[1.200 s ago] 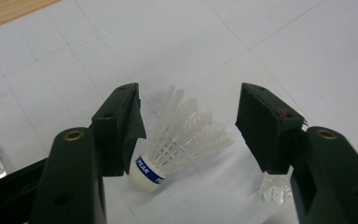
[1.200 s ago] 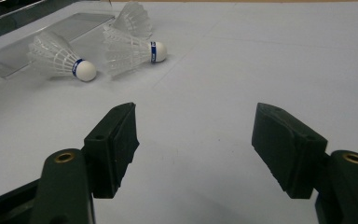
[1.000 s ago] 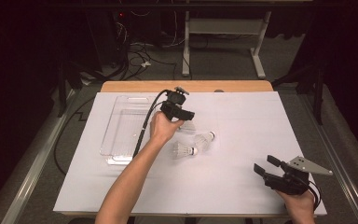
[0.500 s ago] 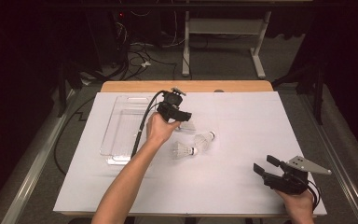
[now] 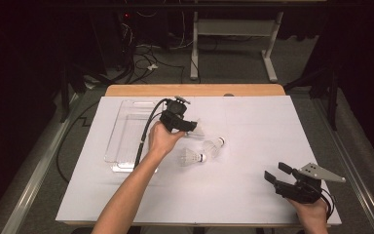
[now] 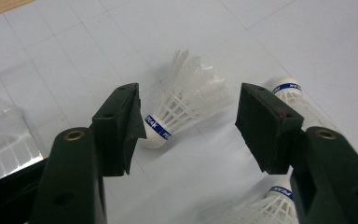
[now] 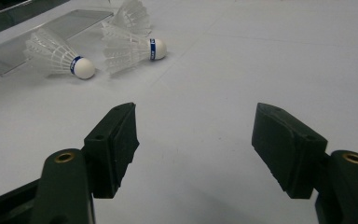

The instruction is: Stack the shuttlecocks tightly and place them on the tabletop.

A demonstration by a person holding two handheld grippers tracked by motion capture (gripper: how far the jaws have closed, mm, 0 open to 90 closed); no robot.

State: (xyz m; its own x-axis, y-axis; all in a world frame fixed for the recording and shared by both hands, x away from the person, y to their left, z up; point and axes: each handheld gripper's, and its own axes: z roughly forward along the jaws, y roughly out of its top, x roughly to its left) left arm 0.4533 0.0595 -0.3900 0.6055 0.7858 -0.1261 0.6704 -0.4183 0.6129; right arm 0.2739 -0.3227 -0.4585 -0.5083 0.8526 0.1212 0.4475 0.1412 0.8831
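White feathered shuttlecock (image 6: 182,105), blue-banded cork, on its side

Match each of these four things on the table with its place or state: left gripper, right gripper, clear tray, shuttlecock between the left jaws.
Things:
1. left gripper
2. right gripper
3. clear tray
4. shuttlecock

Places or states:
A. lying on its side, white cork towards the camera
B. open, near the table's front right corner
C. at the table's left, nothing in it
D. open, jaws either side of a shuttlecock

Pairs: 1-D, 2-B, 3-C, 4-A
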